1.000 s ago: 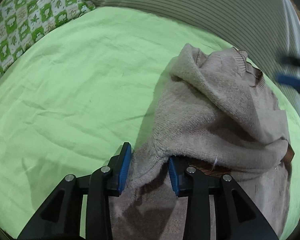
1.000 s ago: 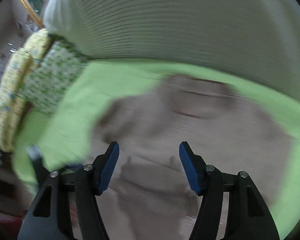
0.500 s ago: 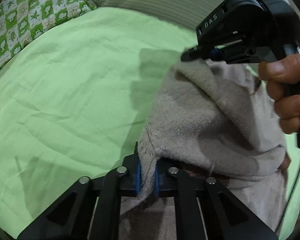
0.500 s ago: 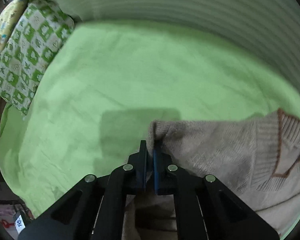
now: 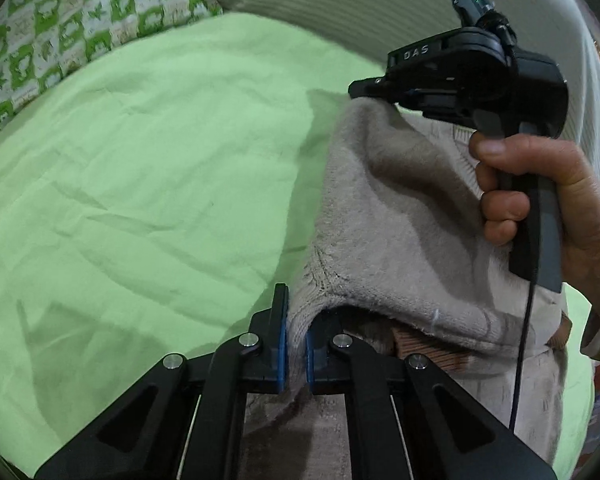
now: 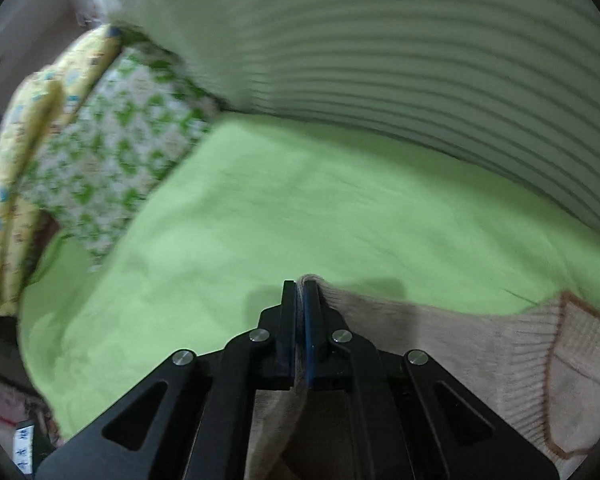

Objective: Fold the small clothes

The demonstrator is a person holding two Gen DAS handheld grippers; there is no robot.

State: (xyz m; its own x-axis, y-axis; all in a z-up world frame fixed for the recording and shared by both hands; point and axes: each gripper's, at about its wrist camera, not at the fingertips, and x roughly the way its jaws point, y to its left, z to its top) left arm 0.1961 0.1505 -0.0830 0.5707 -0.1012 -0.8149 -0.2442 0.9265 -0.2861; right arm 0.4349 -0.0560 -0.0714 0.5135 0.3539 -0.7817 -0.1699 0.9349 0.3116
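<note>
The sweater [image 5: 400, 216] lies on the right part of the bed sheet [image 5: 140, 184], which spreads out to its left; one edge is lifted off the sheet between the left tongs [image 5: 296, 344] at the near end and the right tongs [image 5: 370, 92] farther back. Behind the sheet a striped cushion [image 6: 420, 60] runs across the far side, and a patterned pillow [image 6: 116, 160] sits at the far left corner, beside the cushion's left end.
</note>
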